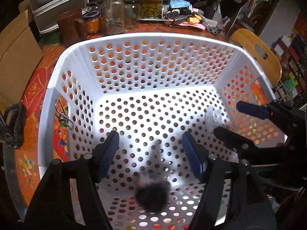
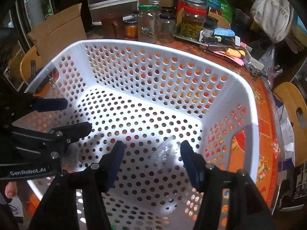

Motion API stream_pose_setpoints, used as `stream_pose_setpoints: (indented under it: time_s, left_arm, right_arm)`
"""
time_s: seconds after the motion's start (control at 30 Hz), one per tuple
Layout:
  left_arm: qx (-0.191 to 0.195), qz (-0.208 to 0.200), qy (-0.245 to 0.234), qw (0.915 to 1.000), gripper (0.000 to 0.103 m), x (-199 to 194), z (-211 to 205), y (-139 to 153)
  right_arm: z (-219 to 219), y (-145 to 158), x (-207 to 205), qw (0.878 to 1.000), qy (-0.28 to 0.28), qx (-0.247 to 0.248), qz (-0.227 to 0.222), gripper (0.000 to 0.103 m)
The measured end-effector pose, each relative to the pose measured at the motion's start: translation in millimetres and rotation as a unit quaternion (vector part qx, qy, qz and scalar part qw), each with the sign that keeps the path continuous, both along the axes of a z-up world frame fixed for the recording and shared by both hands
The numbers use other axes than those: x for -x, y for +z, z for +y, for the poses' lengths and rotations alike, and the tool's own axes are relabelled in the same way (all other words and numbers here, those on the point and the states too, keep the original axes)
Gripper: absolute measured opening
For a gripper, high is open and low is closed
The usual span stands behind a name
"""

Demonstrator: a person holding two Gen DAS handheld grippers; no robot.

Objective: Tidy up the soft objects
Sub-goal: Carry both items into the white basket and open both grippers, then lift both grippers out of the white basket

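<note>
A white perforated basket (image 1: 153,38) stands on the table; it also shows in the right wrist view (image 2: 172,51). A dark fuzzy soft object (image 1: 152,196), blurred, is in the basket just below my left gripper (image 1: 150,140), which is open and empty above the basket floor. A small clear plastic bag (image 2: 166,152) lies on the basket floor between the fingers of my right gripper (image 2: 151,149), which is open. The bag also shows in the left wrist view (image 1: 215,116). Each gripper appears in the other's view, the right gripper (image 1: 228,117) and the left gripper (image 2: 76,115).
Glass jars (image 1: 113,13) and a brown mug (image 1: 70,26) stand behind the basket on the orange patterned tablecloth (image 1: 36,88). A metal clip (image 1: 63,117) hangs on the basket's left wall. Wooden chairs (image 1: 257,51) and a cardboard box (image 2: 57,32) flank the table.
</note>
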State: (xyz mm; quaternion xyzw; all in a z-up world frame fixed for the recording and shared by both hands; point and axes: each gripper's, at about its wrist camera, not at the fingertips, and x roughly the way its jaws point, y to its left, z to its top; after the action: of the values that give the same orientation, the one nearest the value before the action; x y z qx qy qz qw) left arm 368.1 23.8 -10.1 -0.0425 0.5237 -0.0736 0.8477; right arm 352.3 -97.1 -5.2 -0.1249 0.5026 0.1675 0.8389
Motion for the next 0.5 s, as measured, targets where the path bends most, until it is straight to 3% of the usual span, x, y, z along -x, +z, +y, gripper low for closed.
stream_pose_setpoints:
  time_s: [0.1,0.13,0.2,0.23,0.27,0.5]
  left_arm:
    - [0.009,-0.010,0.001,0.9999,0.069,5,1,8]
    - [0.011,-0.018,0.000,0.9998,0.071,9,1,13]
    - [0.018,-0.032,-0.005,0.9993,0.080,17,0,23]
    - [0.007,-0.043,0.000,0.9991,0.094,22,0,29]
    - [-0.004,-0.053,0.005,0.9986,0.100,26,0,33]
    - [-0.031,-0.131,0.021,0.9907,0.103,74,4,74]
  right_arm:
    - [-1,10,7,1.000,0.001,-0.008,-0.013,0.066]
    - [-2,16,10,1.000,-0.002,-0.008,-0.022,0.079]
    - [-6,25,17,0.999,-0.008,-0.008,-0.040,0.092]
    - [-9,30,20,0.999,-0.010,-0.014,-0.047,0.094]
    - [-13,36,24,0.998,-0.014,-0.023,-0.051,0.094]
    - [-33,64,62,0.993,-0.034,-0.047,-0.105,0.098]
